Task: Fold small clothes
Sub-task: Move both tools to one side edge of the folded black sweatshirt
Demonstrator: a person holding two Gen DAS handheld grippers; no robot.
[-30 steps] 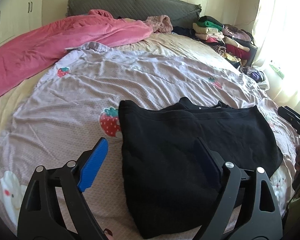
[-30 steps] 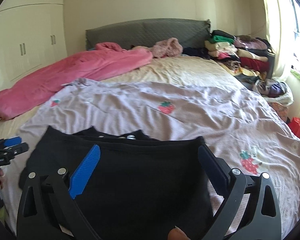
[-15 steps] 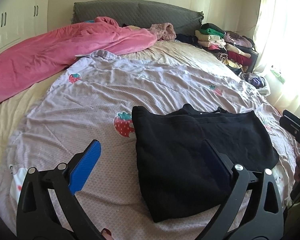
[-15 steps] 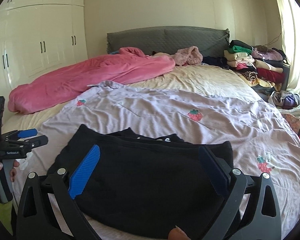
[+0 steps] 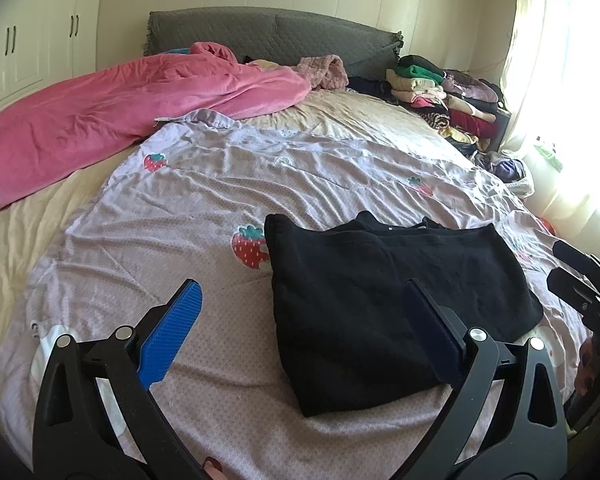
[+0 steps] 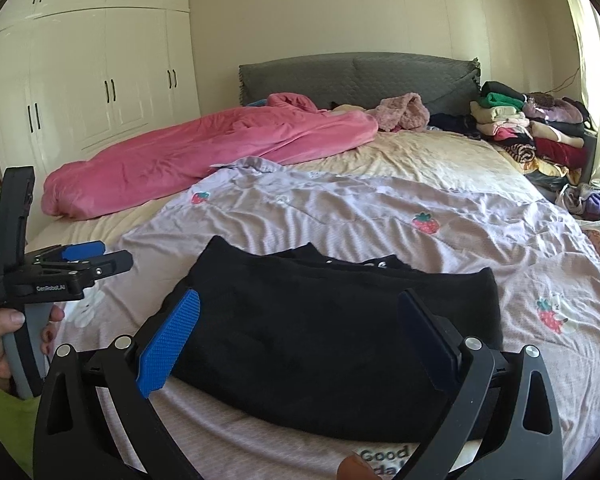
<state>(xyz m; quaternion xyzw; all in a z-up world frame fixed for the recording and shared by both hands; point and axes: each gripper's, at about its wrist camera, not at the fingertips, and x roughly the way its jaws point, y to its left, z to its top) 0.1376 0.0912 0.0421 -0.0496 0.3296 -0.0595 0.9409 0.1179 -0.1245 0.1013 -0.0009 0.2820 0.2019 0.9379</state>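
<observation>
A black garment [image 5: 380,292] lies folded flat on the lilac strawberry-print blanket [image 5: 228,184] near the bed's front edge; it also shows in the right wrist view [image 6: 332,332]. My left gripper [image 5: 300,332] is open and empty, raised above the blanket at the garment's left edge. My right gripper [image 6: 300,340] is open and empty, raised above the garment's near edge. In the right wrist view the left gripper [image 6: 88,260] is at the far left, held in a hand. In the left wrist view the right gripper [image 5: 580,276] shows at the right edge.
A pink duvet [image 5: 112,116] lies across the bed's far left. Stacks of folded clothes [image 5: 440,92] sit at the far right by the grey headboard [image 6: 360,80]. A white wardrobe [image 6: 100,80] stands on the left. A curtained window [image 5: 572,80] is on the right.
Both grippers have pulled back and risen away from the black garment, which stays flat on the blanket. Both stay open and empty.
</observation>
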